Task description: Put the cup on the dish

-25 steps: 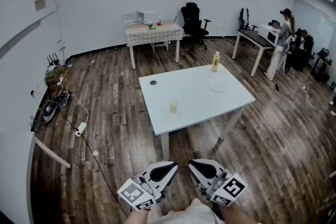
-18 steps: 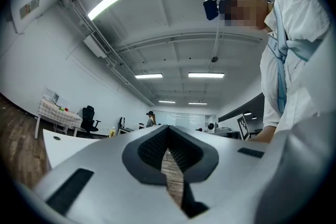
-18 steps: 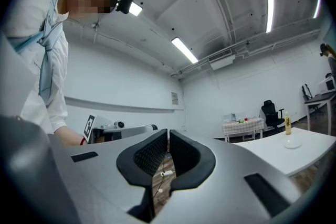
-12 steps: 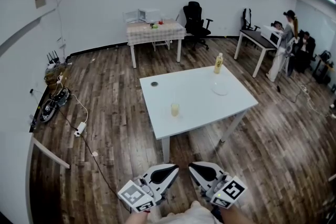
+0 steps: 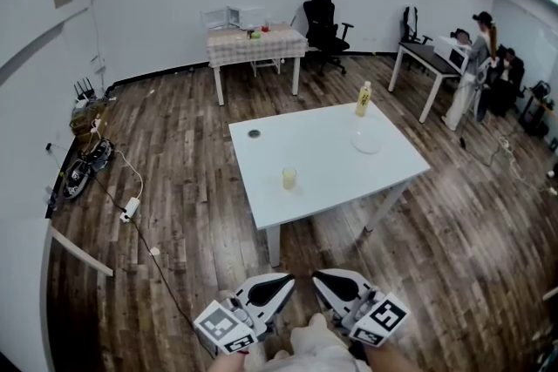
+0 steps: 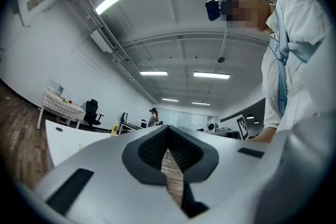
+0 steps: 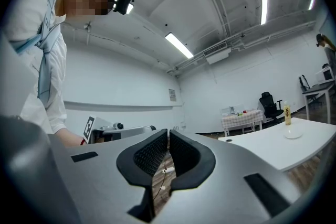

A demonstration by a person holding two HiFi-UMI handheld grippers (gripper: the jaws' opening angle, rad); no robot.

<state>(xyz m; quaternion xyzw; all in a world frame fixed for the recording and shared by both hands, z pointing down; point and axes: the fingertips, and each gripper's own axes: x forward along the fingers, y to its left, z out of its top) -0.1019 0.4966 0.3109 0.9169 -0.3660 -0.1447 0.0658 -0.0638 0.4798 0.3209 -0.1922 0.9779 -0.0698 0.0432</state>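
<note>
Fingers [image 6: 152,147] of left gripper [image 5: 281,281], right gripper [image 5: 327,279] sitting clenched, empty.
Awaiting approach: cup [image 5: 289,178] standing at 12 o'clock, dish [image 5: 367,144] lying at 1 o'clock.

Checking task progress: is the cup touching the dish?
Apart. The head view shows bare table between the cup and the dish.

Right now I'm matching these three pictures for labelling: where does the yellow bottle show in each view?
Head view: yellow bottle at the white table's far edge, right of centre.
Left gripper view: bottle tiny, left of centre.
Right gripper view: bottle far right, above the dish.
Shared landmark: the black office chair, behind the table.
</note>
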